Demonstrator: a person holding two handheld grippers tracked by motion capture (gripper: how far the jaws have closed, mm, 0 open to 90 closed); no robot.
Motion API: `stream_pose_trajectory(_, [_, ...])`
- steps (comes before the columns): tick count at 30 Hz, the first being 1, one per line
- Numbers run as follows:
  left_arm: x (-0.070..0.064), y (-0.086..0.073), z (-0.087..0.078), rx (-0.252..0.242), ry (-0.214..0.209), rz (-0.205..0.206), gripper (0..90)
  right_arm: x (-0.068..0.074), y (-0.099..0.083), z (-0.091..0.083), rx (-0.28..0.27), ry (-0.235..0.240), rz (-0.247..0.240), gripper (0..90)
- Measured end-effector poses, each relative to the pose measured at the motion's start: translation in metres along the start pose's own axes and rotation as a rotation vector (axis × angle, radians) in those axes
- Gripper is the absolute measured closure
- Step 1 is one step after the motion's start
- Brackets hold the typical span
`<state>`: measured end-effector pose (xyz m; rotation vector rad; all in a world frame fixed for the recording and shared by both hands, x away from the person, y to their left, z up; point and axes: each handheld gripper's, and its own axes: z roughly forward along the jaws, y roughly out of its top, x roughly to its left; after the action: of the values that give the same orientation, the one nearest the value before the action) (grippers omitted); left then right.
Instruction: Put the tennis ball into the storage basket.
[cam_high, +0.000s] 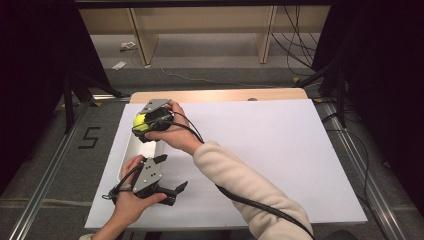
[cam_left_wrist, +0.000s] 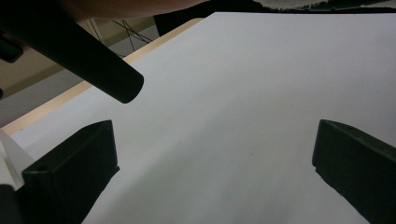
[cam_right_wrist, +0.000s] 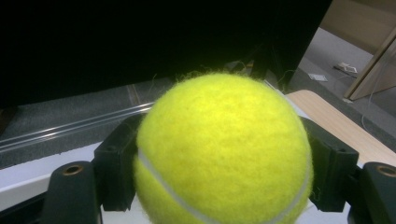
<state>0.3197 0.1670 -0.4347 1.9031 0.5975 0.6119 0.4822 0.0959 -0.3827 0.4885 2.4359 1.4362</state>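
Two jaws of right gripper (cam_high: 142, 126) are clamping fuzzy yellow-green tennis ball (cam_right_wrist: 224, 149), btm cut off; left gripper (cam_high: 172, 175) is sitting w/ jaws released.

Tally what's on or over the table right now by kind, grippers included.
Tennis ball: 1, yellow, clamped in the right gripper
White tray: 1, at the table's left edge
Grippers: 2, counting the open left gripper
Total: 4

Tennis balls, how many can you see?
1. The tennis ball is clamped in the right gripper, held above the white tray at the table's left. More could be hidden inside the tray.
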Motion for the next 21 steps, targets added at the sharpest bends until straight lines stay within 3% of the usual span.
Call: stream_pose_trajectory(21, [-0.0005,0.0002,0.0004,0.001,-0.004,0.001,0.0,-0.0011,-0.0029,0.0083,0.022,0.010,0.008,26.5])
